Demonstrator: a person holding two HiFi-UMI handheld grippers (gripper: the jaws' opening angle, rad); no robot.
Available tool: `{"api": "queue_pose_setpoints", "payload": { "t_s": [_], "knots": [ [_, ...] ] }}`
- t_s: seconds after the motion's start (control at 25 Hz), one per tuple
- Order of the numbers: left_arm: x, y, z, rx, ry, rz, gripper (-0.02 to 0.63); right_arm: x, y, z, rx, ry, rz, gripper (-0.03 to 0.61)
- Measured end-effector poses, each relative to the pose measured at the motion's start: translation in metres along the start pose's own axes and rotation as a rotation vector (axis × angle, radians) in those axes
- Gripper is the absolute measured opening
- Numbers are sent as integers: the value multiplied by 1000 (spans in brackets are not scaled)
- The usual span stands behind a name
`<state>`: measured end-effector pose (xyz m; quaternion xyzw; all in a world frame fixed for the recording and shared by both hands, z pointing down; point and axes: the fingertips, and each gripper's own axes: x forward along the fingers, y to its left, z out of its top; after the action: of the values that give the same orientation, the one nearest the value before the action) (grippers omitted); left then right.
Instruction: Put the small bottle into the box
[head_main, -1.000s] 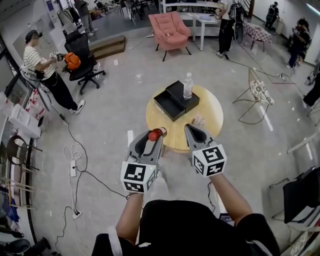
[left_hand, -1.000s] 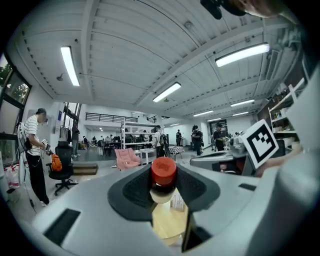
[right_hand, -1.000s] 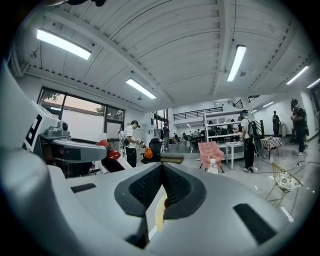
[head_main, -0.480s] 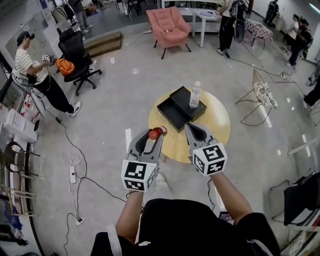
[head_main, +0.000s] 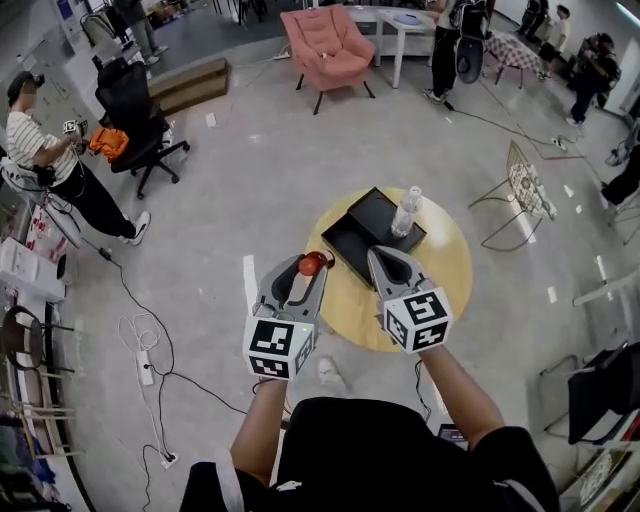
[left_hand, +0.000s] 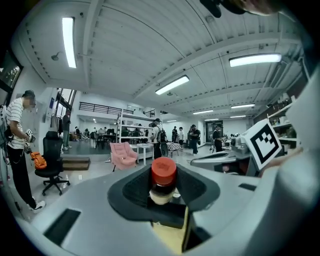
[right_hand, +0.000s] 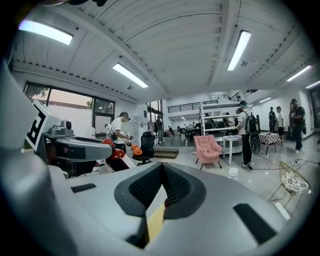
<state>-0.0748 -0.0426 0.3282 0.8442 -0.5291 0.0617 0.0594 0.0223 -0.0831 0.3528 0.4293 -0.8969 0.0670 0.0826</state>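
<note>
A small bottle with a red cap (head_main: 312, 264) is clamped between the jaws of my left gripper (head_main: 312, 272), held in the air by the near left rim of the round yellow table (head_main: 440, 285). In the left gripper view the cap (left_hand: 163, 171) stands up between the dark pads. My right gripper (head_main: 386, 256) is shut and empty, over the table's near edge; in its own view its gripper (right_hand: 161, 175) has the pads meeting. The open black box (head_main: 352, 238) lies on the table beyond both grippers, its second half beside it.
A clear water bottle (head_main: 405, 212) stands on the far half of the box. Cables and a power strip (head_main: 146, 362) lie on the floor at left. A pink armchair (head_main: 325, 45), a black office chair (head_main: 135, 100), a wire chair (head_main: 525, 185) and several people stand farther off.
The table and box have drifted right and nearer in the head view as the person moves up. Both grippers keep their pose, the left still holding the bottle.
</note>
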Motion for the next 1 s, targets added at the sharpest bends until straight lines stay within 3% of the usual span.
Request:
{"api": "queue_pose_setpoints", "payload": {
  "t_s": [0.36, 0.6, 1.0],
  "knots": [
    [37, 63, -10, -22, 39, -62, 149, 63, -8, 1, 14, 35, -59, 0],
    [55, 73, -26, -37, 69, -106, 150, 81, -13, -10, 33, 64, -92, 0],
    [87, 76, -51, -50, 119, -111, 150, 102, -32, -37, 66, 127, -79, 0]
  ]
}}
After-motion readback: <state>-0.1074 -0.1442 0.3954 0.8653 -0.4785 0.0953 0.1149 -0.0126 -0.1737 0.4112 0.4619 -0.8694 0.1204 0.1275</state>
